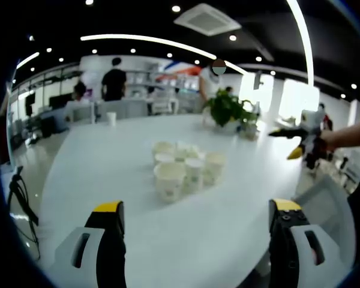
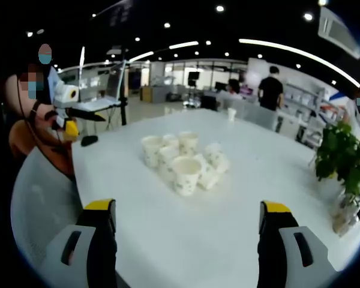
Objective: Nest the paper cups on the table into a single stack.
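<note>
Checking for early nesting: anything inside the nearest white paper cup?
In the right gripper view the nearest white paper cup stands upright with its mouth showing pale and apparently empty, though blurred; its bottom is hidden by the rim. The other cups cluster behind it on the white table.

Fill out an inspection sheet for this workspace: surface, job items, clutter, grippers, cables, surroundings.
Surface: white table, bare near the grippers.
Job's things: paper cups clustered mid-table, loose; some upright, at least one on its side.
Clutter: potted plant, a lone cup at the far edge, a small dark object.
Grippers: left gripper and right gripper open, holding nothing, short of the cups.
Cables: nothing seen on the table.
Surroundings: open office, people standing behind.
</note>
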### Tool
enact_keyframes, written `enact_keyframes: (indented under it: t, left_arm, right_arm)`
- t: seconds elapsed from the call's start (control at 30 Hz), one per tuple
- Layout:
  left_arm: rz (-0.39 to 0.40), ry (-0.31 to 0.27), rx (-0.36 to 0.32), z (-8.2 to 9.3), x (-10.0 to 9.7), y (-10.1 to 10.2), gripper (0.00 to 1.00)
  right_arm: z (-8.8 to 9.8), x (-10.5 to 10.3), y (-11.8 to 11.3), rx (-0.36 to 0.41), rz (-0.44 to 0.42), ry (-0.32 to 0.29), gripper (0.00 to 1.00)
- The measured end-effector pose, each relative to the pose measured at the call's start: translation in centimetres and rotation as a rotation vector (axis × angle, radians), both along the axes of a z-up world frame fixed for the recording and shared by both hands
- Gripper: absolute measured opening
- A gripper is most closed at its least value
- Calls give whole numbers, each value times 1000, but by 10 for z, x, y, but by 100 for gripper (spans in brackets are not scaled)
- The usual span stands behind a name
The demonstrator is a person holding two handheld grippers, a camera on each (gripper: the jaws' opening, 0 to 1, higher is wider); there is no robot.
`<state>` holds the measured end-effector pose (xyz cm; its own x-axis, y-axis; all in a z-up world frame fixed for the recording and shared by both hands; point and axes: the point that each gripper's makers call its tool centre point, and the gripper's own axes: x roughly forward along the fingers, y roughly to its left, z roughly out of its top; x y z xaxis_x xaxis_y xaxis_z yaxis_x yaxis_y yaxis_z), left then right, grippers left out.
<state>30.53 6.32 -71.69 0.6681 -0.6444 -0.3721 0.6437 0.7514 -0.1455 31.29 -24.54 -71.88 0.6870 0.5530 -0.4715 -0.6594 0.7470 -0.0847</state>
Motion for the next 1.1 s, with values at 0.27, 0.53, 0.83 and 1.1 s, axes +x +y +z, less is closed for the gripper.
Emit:
enact_keyframes:
  t: [0.27, 0.53, 0.83, 1.1]
  left_arm:
    - [0, 2, -2, 0, 1, -1, 99]
    - [0, 2, -7, 0, 1, -1, 99]
    - [-3, -6, -5, 3, 2, -3, 99]
    - [-2, -22, -11, 6, 5, -5, 99]
  right_arm:
    - [-1, 1, -1, 0, -2, 1, 98]
    - [-3, 0, -2, 5, -4, 6, 97]
    - [-3, 1, -2, 6, -5, 6, 97]
    - [-5, 0, -2, 4, -1, 4, 97]
